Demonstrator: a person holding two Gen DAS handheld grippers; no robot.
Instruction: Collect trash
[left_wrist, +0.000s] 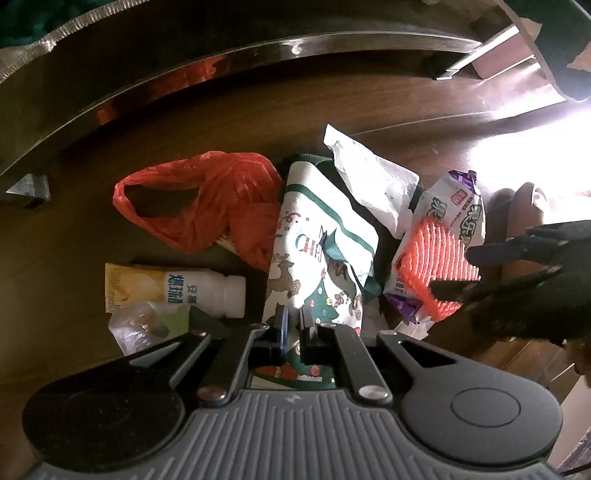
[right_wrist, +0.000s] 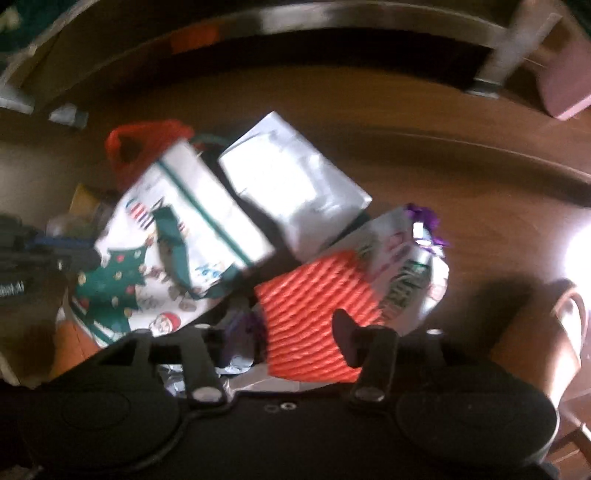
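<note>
My left gripper is shut on the near edge of a white Christmas tote bag lying on the wooden floor. The bag also shows in the right wrist view. My right gripper holds an orange net sleeve together with a purple-and-white snack wrapper, just right of the bag. In the left wrist view the right gripper grips the orange net. A white paper wrapper lies at the bag's mouth.
A red plastic bag, a white drink bottle and a clear crumpled wrapper lie left of the tote. A metal-framed furniture base runs along the back. A brown slipper sits at the right.
</note>
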